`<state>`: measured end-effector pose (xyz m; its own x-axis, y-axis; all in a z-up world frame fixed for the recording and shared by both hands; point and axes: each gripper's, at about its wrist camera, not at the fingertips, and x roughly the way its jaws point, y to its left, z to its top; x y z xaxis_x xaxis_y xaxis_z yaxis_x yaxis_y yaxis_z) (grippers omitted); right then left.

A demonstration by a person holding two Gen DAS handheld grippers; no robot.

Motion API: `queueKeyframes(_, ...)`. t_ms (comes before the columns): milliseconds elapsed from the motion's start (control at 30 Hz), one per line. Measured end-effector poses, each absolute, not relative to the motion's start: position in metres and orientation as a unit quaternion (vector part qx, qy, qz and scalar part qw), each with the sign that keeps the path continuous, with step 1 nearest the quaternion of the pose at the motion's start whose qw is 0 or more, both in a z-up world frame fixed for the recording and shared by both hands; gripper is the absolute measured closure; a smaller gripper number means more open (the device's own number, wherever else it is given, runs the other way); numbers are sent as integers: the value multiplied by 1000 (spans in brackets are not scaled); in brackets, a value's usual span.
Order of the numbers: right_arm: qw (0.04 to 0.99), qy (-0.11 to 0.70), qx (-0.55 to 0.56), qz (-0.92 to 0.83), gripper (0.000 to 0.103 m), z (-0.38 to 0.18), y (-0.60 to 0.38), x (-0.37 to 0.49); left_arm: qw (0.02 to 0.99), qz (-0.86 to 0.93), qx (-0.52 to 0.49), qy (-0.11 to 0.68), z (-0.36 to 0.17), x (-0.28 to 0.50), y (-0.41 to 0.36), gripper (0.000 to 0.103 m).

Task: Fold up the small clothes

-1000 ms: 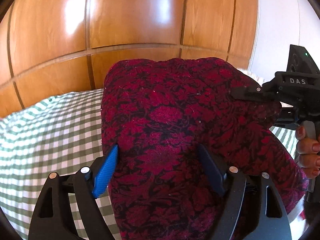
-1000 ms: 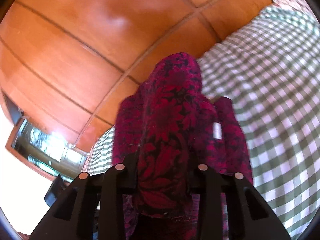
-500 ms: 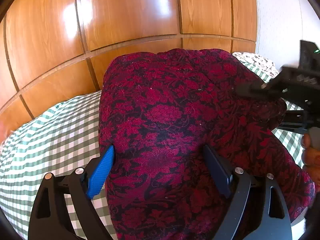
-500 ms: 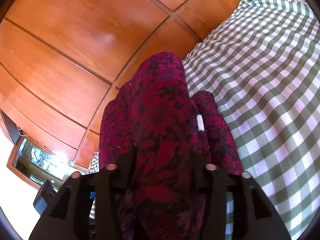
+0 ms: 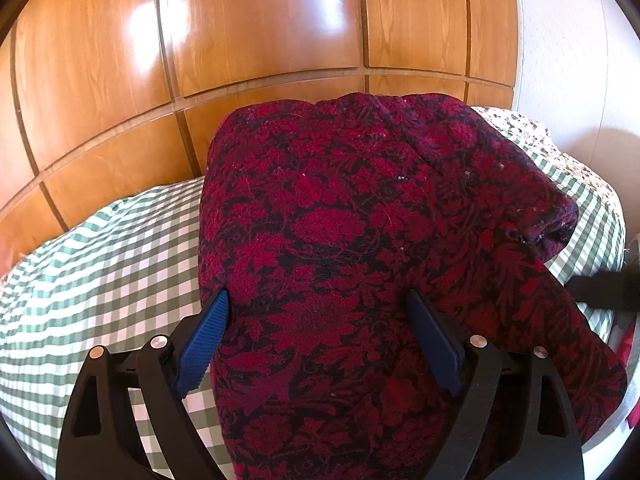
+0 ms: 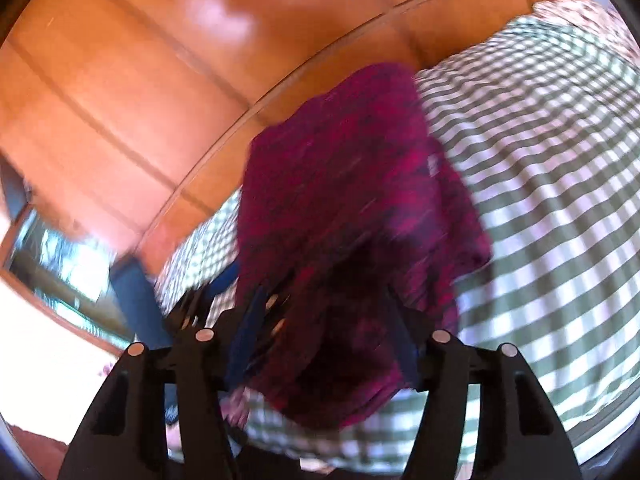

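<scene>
Draping limply, the red garment (image 5: pixel 360 248) is pinched by the left gripper (image 5: pixel 320 340) — the blurred right gripper's (image 6: pixel 320 356) hold cannot be told — edges are judged best grasped

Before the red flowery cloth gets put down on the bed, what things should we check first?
1. Left gripper has the red cloth between its fingers: ok.
2. Right gripper is gripping the cloth: cannot tell, its picture is blurred.
3. Cloth hangs smooth: not ok, it bunches at its right edge.
4. Checked bedsheet is bare where the cloth could land: ok on the left.
5. Cloth is already folded neatly: cannot tell.
</scene>
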<state>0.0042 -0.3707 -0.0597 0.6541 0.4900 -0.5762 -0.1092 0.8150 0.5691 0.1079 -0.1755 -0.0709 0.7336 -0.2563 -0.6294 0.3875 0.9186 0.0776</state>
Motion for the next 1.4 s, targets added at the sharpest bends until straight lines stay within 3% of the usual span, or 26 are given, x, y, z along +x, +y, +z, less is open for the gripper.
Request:
queueKeyframes(133, 886, 385, 210, 149, 94, -67, -358, 6, 924, -177, 102, 322, -69, 107, -174, 16)
queueKeyframes(267, 889, 378, 213, 146, 95, -67, -369, 2, 921, -198, 80, 326, -51, 106, -163, 16)
queueKeyframes(500, 891, 378, 218, 126, 96, -65, -386, -1, 944, -194, 119, 239, -10, 101, -173, 16)
queueKeyframes(633, 879, 402, 229, 117, 96, -95, -391, 4, 926, -222, 176, 249, -37, 114, -206, 16)
queueKeyframes(667, 877, 406, 230, 115, 96, -105, -392, 5, 919, -221, 202, 255, -51, 117, -218, 10)
queueKeyframes(733, 875, 392, 252, 130, 95, -108, -396, 2, 916, -206, 245, 241, -70, 115, -235, 10)
queueKeyframes(800, 878, 381, 255, 139, 85, -102, -401, -5, 920, -198, 249, 227, -73, 112, -237, 10)
queueKeyframes(867, 897, 352, 243, 112, 66, -86, -412, -17, 922, -203, 238, 228, -70, 113, -234, 10)
queueKeyframes(933, 904, 327, 261, 92, 64, -77, -425, -22, 923, -206, 234, 226, -70, 112, -231, 10)
queueKeyframes(1100, 889, 295, 338, 88, 48, -61, -447, -3, 926, -203, 244, 206, -70, 102, -237, 10)
queueKeyframes(1200, 890, 350, 287, 50, 49, -63, -429, 30, 927, -210, 238, 200, -68, 98, -236, 10)
queueKeyframes(1233, 883, 358, 298, 56, 59, -68, -427, 40, 927, -213, 233, 201, -67, 99, -234, 10)
queueKeyframes(1333, 899, 346, 263, 44, 76, -55, -421, 51, 930, -216, 222, 198, -63, 97, -230, 9)
queueKeyframes(1400, 916, 322, 238, 33, 78, -38, -423, 49, 928, -237, 208, 197, -54, 95, -232, 9)
